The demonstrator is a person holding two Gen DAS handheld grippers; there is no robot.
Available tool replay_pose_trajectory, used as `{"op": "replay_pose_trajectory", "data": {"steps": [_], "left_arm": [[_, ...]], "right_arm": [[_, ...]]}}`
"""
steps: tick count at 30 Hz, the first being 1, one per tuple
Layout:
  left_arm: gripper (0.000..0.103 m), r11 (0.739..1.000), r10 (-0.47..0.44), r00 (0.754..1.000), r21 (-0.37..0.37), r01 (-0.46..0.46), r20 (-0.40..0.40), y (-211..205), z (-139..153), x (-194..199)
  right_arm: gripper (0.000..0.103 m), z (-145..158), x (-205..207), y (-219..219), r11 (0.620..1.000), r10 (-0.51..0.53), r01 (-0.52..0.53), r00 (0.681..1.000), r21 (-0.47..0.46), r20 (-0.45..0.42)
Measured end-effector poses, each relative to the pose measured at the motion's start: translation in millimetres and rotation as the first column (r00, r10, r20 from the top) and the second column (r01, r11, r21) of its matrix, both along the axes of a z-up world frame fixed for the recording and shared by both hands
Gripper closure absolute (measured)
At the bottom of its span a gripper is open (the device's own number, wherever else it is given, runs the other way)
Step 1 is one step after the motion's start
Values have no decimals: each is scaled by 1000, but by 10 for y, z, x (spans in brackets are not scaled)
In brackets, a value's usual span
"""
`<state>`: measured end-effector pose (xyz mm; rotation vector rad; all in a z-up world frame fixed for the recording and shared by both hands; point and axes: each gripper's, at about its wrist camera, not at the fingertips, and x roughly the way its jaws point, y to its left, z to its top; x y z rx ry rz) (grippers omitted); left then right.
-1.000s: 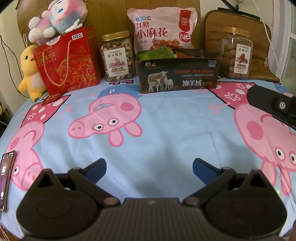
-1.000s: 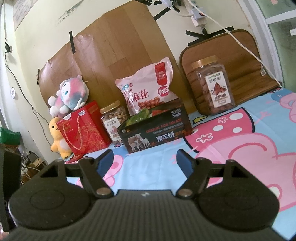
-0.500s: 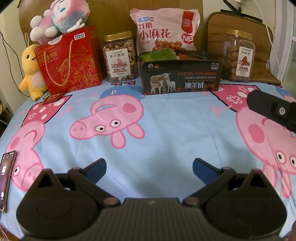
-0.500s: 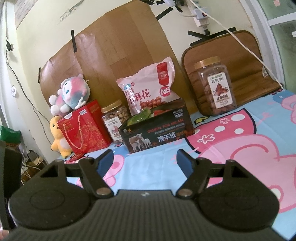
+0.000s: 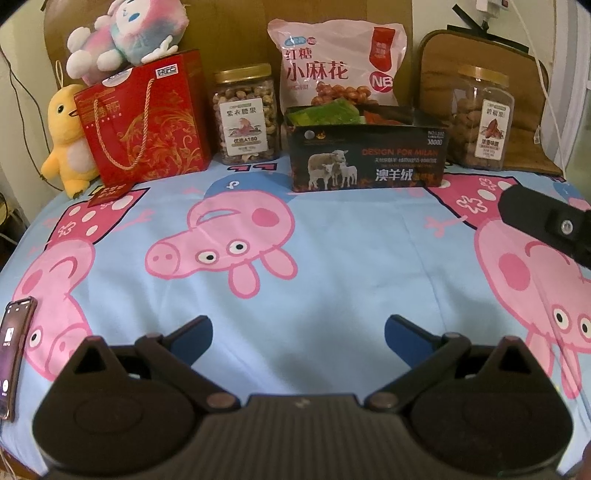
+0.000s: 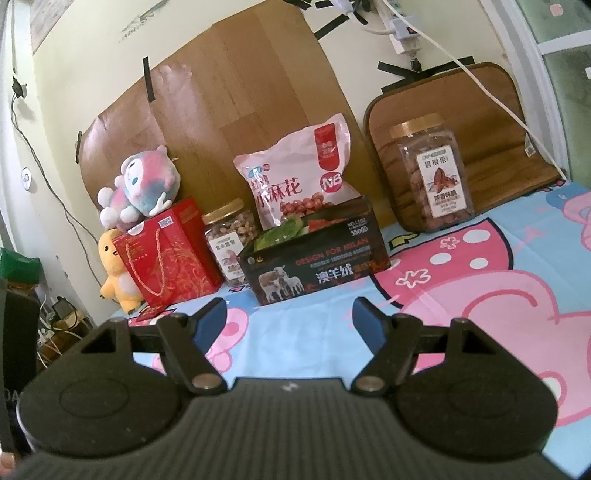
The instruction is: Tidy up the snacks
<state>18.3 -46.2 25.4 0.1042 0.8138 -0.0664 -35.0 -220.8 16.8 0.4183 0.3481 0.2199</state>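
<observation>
A black open box [image 5: 367, 155] [image 6: 314, 262] with green and red snack packs in it stands at the back of the bed. Behind it leans a pink snack bag [image 5: 338, 66] [image 6: 295, 181]. A nut jar [image 5: 244, 114] [image 6: 231, 240] stands left of the box, another jar [image 5: 484, 118] [image 6: 432, 181] to its right. My left gripper [image 5: 298, 338] is open and empty, well short of the box. My right gripper [image 6: 288, 321] is open and empty; part of it shows in the left wrist view [image 5: 546, 221] at the right edge.
A red gift bag [image 5: 144, 118] with a plush toy [image 5: 125, 33] on top and a yellow duck plush [image 5: 68, 144] stand at the back left. A phone [image 5: 13, 354] lies at the bed's left edge. A brown cushion [image 6: 461, 140] leans behind the right jar.
Both grippers have drifted slightly, so the snacks sit a little lower in the left view and shift in the right view. Both grippers stay open.
</observation>
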Motion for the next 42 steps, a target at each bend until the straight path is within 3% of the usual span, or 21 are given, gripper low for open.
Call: {"op": "replay_pose_trajectory", "data": {"steps": [42], "left_arm": [[0, 999, 9, 1000, -48, -9, -5, 175, 8, 1]], "right_arm": [[26, 109, -14, 193, 999, 15, -15, 1000, -45, 7]]}}
